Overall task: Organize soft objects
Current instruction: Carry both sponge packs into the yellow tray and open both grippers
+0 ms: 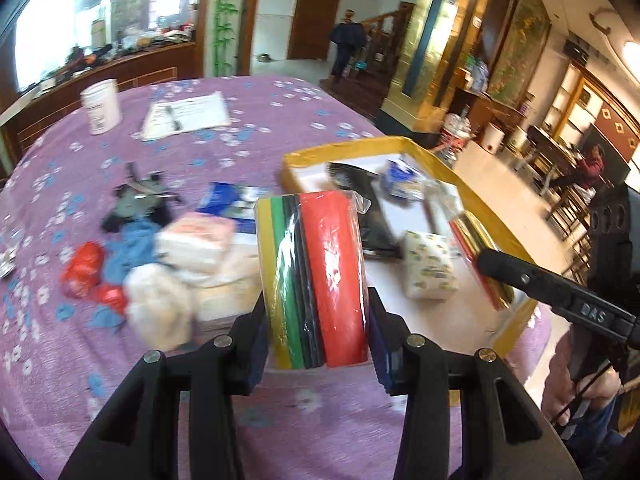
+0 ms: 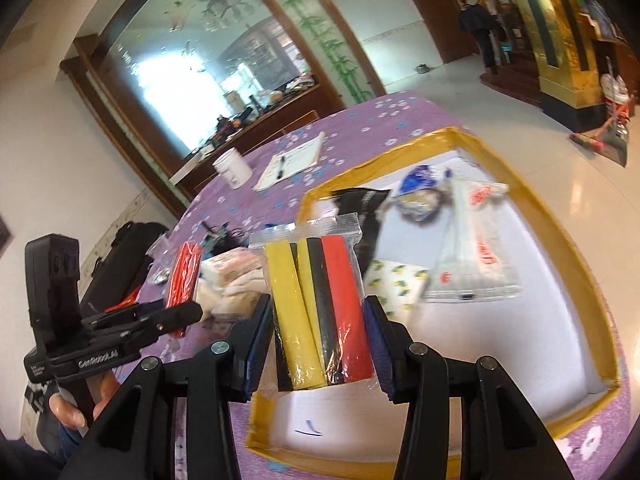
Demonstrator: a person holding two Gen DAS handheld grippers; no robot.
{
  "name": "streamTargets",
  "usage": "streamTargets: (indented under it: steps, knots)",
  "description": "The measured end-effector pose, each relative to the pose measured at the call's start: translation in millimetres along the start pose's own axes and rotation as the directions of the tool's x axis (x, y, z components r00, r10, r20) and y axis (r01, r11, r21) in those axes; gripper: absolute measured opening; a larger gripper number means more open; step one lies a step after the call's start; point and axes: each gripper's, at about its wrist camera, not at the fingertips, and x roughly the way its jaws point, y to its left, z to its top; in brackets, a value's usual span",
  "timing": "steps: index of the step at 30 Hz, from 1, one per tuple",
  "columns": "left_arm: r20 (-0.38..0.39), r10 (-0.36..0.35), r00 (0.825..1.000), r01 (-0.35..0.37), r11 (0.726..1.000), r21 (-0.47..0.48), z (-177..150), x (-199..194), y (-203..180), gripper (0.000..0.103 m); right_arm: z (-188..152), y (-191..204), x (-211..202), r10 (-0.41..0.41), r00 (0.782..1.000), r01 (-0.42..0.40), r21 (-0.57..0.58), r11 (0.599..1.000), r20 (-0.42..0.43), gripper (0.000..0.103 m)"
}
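Observation:
My left gripper [image 1: 318, 320] is shut on a clear bag of coloured foam strips [image 1: 316, 276] (yellow, green, black, red), held above the purple tablecloth [image 1: 240, 144] just left of the yellow-rimmed box [image 1: 472, 184]. My right gripper [image 2: 318, 340] is shut on a second bag of foam strips [image 2: 316, 308] (yellow, black, red), held over the box's [image 2: 560, 240] near left corner. The left gripper also shows in the right wrist view [image 2: 176, 316], and the right gripper's finger shows in the left wrist view [image 1: 520, 276].
A pile of soft items lies on the cloth: red bundles [image 1: 82, 268], blue cloth [image 1: 128, 248], a cream fluffy ball [image 1: 158, 312], tissue packs [image 1: 196, 240]. The box holds a black pouch [image 1: 372, 216], a lemon-print pack [image 1: 428, 264] and plastic bags [image 2: 476, 256]. A white cup [image 1: 100, 106] and papers [image 1: 186, 114] stand farther back.

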Motion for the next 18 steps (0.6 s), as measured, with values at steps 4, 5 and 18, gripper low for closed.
streamTargets:
  steps: [4,5,18]
  knots:
    - [-0.036,-0.057,0.998,0.058,0.998,0.030,3.4,22.6,-28.3,0.042,0.8,-20.4,-10.1,-0.044,0.999,0.044,0.039,0.998,0.018,0.049]
    - [-0.044,-0.067,0.997,0.068,0.997,0.034,3.9,27.0,-33.2,0.042,0.5,-24.2,-13.1,-0.052,0.998,0.051,0.046,0.998,0.021,0.049]
    - [-0.151,-0.134,0.979,0.153,0.981,0.119,-9.9,81.2,-86.2,0.042,0.0,-54.6,-2.9,-0.133,0.991,0.134,0.106,0.985,-0.016,0.049]
